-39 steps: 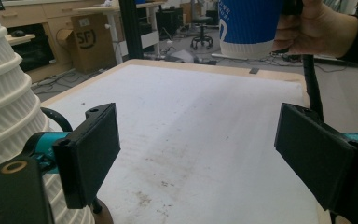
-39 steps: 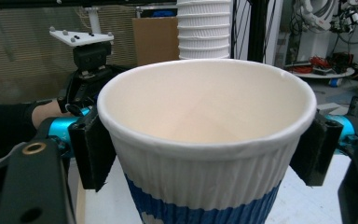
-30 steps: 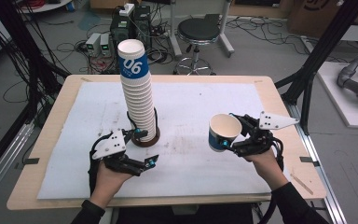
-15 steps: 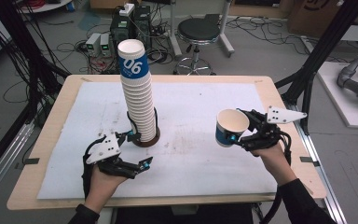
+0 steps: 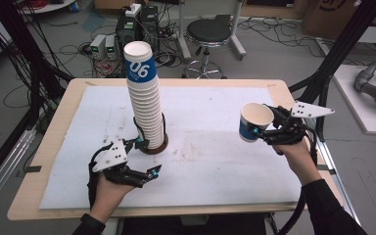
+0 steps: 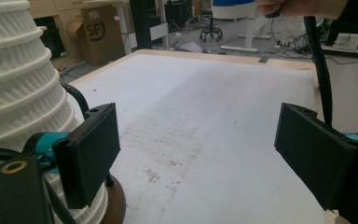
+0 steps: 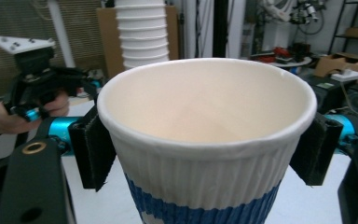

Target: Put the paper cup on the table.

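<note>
Carried nearer the table's right edge: paper cup, clamped upright in right gripper, off the surface. Parked near the front edge beside cup stack: left gripper, gaping, empty.

A black round stool stands on the grey floor at the top centre of the frame, beyond the wooden table with its white mat. Electronics boxes and tangled cables lie at upper left; a cardboard box sits at upper right
</note>
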